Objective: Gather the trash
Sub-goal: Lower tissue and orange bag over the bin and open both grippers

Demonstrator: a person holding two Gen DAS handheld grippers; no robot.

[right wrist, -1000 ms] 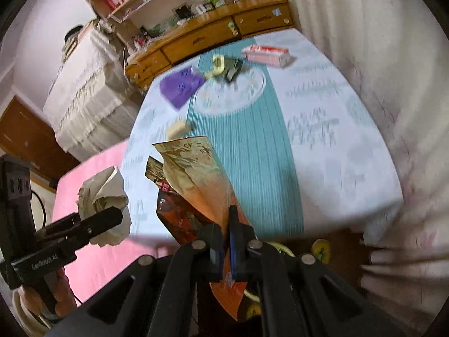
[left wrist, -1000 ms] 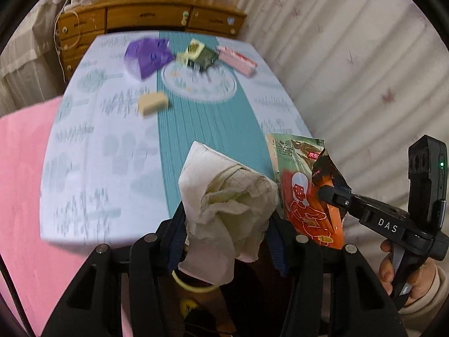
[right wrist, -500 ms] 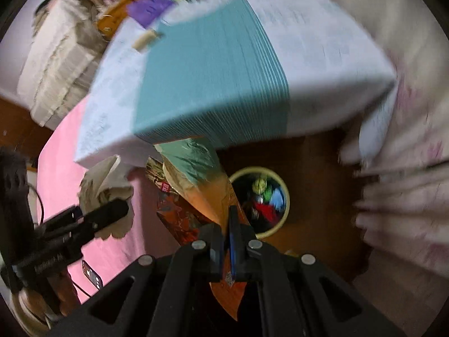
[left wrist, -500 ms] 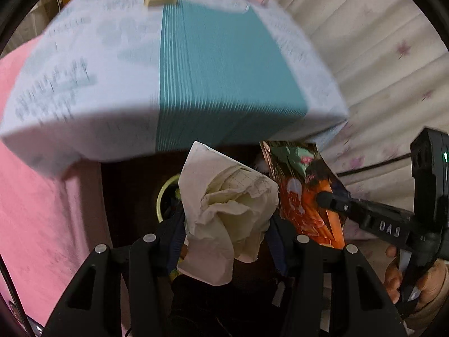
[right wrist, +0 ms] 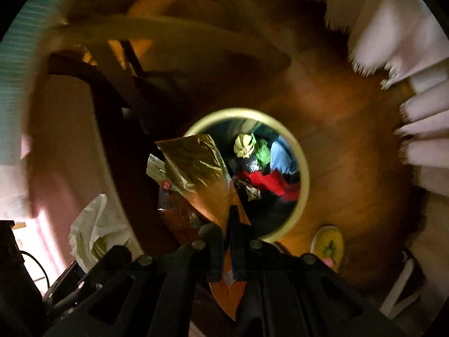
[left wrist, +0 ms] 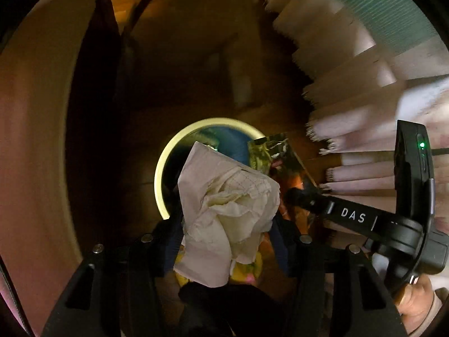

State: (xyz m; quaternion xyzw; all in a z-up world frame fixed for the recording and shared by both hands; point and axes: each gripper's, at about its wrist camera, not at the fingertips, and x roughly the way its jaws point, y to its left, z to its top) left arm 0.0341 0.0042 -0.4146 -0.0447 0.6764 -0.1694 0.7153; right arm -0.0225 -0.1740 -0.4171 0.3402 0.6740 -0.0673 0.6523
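Note:
My left gripper (left wrist: pixel 226 224) is shut on a crumpled white tissue (left wrist: pixel 224 210) and holds it over the near rim of a round bin with a pale yellow rim (left wrist: pixel 160 174). My right gripper (right wrist: pixel 228 224) is shut on an orange and gold snack wrapper (right wrist: pixel 196 168) and holds it above the left side of the same bin (right wrist: pixel 304 179), which holds several coloured scraps. The right gripper (left wrist: pixel 297 196) with the wrapper (left wrist: pixel 272 151) also shows in the left wrist view; the tissue (right wrist: pixel 95 233) shows at the lower left of the right wrist view.
The bin stands on a dark wooden floor (right wrist: pixel 350 154) under the table. The fringed white tablecloth edge (left wrist: pixel 336 90) hangs at the upper right. A yellow slipper (right wrist: pixel 328 245) lies beside the bin. A pink cloth (left wrist: pixel 31 154) hangs at the left.
Both grippers have swung down from the table top to below its edge, carrying the tissue and the wrapper. The bin is now directly beneath them.

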